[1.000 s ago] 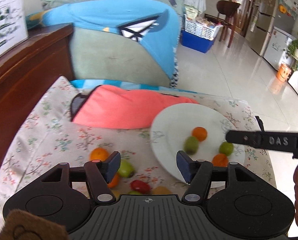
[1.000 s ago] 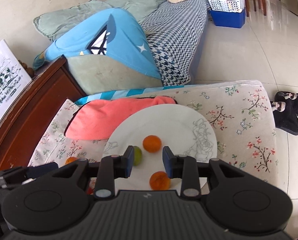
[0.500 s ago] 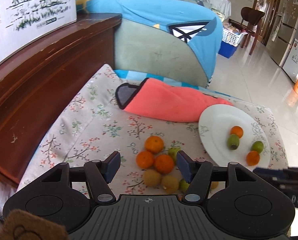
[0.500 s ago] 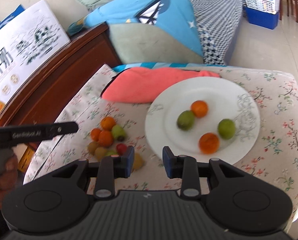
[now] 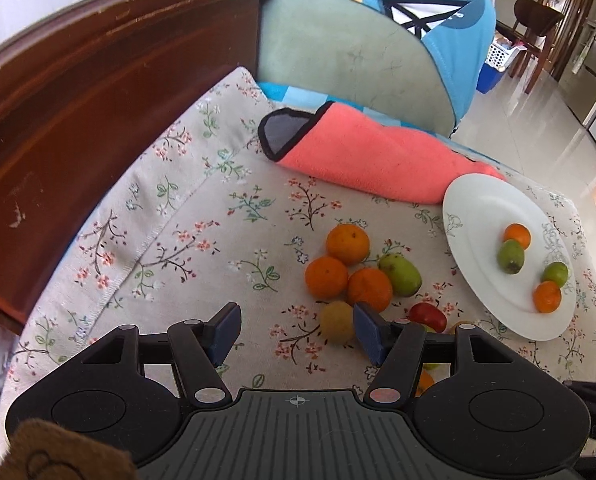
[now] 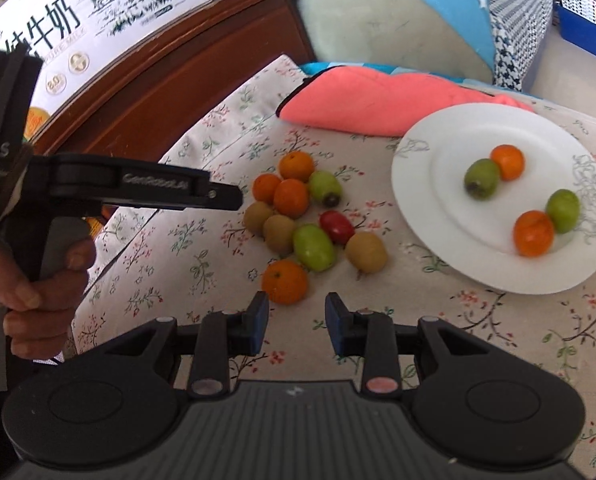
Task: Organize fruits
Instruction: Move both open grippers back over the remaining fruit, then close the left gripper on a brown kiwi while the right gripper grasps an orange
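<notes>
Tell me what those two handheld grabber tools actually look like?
Each is matte black plastic with a ribbed body, two round discs and two jointed arms tipped with dark blue pads. The left gripper, seen side-on, has a pistol grip held in a bare hand and pale embossed lettering. The right gripper matches.

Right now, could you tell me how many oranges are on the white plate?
2: one orange at the plate's far side, another orange near its front edge; none seems hidden.

Left gripper (image 6: 222,200) side: "GenRobot.AI", blurred
Carton (image 6: 98,12) behind it: "牛奶", "PURE MILK", partly cut off
</notes>
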### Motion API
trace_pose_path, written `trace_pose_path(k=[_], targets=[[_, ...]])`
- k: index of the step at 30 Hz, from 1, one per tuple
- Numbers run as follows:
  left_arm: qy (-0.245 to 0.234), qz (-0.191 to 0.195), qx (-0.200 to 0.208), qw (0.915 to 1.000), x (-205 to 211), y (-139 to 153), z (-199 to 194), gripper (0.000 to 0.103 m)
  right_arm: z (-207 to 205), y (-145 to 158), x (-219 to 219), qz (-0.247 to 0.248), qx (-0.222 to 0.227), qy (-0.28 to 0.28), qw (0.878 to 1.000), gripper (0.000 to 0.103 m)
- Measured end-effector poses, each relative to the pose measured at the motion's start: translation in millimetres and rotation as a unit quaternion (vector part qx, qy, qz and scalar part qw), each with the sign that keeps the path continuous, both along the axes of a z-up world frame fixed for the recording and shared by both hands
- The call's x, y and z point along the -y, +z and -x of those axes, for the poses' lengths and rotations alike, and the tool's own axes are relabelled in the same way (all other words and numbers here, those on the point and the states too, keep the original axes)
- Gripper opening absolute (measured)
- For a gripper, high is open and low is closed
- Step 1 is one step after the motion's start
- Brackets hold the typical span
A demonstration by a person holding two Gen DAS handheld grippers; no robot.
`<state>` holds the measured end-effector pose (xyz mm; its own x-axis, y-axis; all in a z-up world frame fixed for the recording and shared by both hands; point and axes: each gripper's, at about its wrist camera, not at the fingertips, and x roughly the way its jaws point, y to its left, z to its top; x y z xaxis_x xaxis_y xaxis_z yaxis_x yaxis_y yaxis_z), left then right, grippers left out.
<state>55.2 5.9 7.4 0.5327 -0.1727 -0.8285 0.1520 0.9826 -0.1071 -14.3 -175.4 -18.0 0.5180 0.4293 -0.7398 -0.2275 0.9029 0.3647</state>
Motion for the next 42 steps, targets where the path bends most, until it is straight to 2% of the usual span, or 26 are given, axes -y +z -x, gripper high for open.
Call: trace_pose_path(k=[7,15,18,19,24,28,35,40,42], targets=[[-0.001,0.008,-0.003,1.0,2,-10,-9,0.06,-5,-6,-14,0.013,0.001,0.003,1.0,0.033],[0.006,0.061,-0.021,0.9979,1,-19,-13,0.058,-14,-16,-26,0.028,0.001,0.001,1.0,0.033],[0.001,0.062,-0.018,0.9979,5,-20,-11,0.058,-16,-18,-29,0.033,0.004,0.0,0.999,0.03],[0.002,0.063,-0.017,0.9979,4,-20,-11,0.056,-16,-19,-30,0.035,0.006,0.001,0.999,0.03],[0.009,0.086,-0.026,0.9959,-4,-18,-11,0.036,-15,-17,-29,0.032,0.005,0.009,0.999,0.029],[0.028,0.094,-0.025,0.9949,-13,-17,-12,0.035,-13,-15,-28,0.03,0.005,0.014,0.999,0.029],[0.02,0.085,-0.026,0.9959,1,-22,-13,0.038,-13,-15,-26,0.026,-0.001,0.01,1.0,0.029],[0.018,0.1,-0.025,0.9945,5,-23,-13,0.038,-14,-17,-24,0.021,-0.007,0.005,1.0,0.029],[0.017,0.108,-0.026,0.9937,3,-24,-13,0.031,-14,-17,-25,0.021,-0.006,0.005,1.0,0.029]])
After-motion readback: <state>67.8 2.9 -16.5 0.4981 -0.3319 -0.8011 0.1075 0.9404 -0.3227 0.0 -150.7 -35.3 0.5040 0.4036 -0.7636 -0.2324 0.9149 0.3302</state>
